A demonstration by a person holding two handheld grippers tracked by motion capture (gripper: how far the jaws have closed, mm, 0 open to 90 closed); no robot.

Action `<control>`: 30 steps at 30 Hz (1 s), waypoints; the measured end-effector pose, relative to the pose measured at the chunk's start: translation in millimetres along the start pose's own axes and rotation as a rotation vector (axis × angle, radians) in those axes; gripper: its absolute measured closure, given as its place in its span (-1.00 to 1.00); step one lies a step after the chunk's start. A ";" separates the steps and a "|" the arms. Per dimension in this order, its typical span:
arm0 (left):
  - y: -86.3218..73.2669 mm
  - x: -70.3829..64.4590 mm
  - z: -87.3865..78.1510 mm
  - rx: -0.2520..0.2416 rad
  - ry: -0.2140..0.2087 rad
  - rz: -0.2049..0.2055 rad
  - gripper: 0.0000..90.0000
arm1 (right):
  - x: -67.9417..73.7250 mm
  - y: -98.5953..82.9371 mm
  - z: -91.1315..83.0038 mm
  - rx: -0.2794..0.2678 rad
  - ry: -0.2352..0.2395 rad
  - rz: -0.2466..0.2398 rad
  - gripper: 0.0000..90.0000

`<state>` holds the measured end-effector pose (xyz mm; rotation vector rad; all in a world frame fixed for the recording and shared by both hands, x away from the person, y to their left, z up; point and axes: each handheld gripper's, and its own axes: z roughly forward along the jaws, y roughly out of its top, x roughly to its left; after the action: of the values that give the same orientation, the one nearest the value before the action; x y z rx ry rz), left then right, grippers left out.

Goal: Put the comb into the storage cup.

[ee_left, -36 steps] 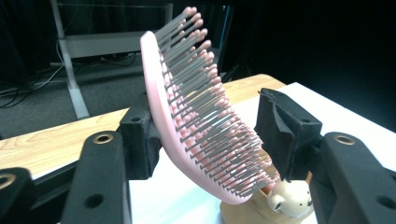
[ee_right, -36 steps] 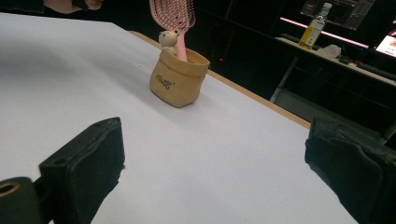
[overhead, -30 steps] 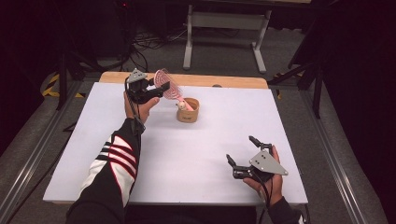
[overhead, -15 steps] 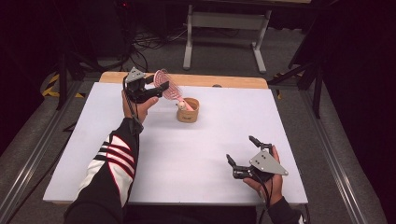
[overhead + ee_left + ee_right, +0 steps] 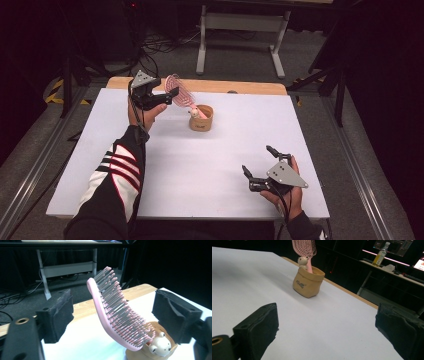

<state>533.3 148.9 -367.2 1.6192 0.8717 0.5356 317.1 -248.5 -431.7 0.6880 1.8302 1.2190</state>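
A pink hairbrush [image 5: 178,90] stands handle-down in a small tan pouch [image 5: 201,121] at the far middle of the white table [image 5: 200,175]. It leans left, and a small bear figure [image 5: 194,113] sits at the pouch's rim. My left gripper [image 5: 166,98] is open around the brush head [image 5: 117,317]; its jaws stand wide on either side and touch nothing. Near the front right edge, my right gripper [image 5: 257,161] is open and empty. It points across the table at the pouch [image 5: 308,285] and brush [image 5: 304,247].
A wooden strip [image 5: 240,86] runs along the table's far edge. Beyond it stand a white table frame [image 5: 240,22] and floor cables [image 5: 160,42]. A bottle [image 5: 382,251] stands on a dark desk far off. Bare white tabletop lies between the pouch and my right gripper.
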 end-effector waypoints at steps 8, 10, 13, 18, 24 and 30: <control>-0.6 -1.6 -4.3 0.022 0.004 0.052 -0.76 | 0.0 -0.3 0.0 0.002 0.000 0.002 -0.88; -0.9 -1.4 -6.9 0.023 0.002 0.060 -0.78 | 0.1 -0.2 0.1 0.003 -0.001 0.002 -0.88; -0.8 -1.3 -9.6 0.021 0.005 0.075 -0.81 | 0.1 -0.1 0.2 0.002 -0.003 0.001 -0.88; -0.8 -0.8 -15.2 0.021 0.005 0.095 -0.84 | 0.5 -0.3 0.5 0.004 -0.002 0.003 -0.88; -3.1 -2.2 -21.8 0.024 -0.004 0.129 -0.85 | 0.5 -0.3 0.5 0.007 0.000 0.001 -0.88; -6.8 -8.3 -26.4 0.041 -0.002 0.186 -0.86 | 0.8 -0.3 0.8 0.009 0.001 -0.003 -0.88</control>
<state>506.9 159.4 -366.6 1.7483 0.7387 0.6486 317.4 -247.6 -432.4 0.6899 1.8376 1.2104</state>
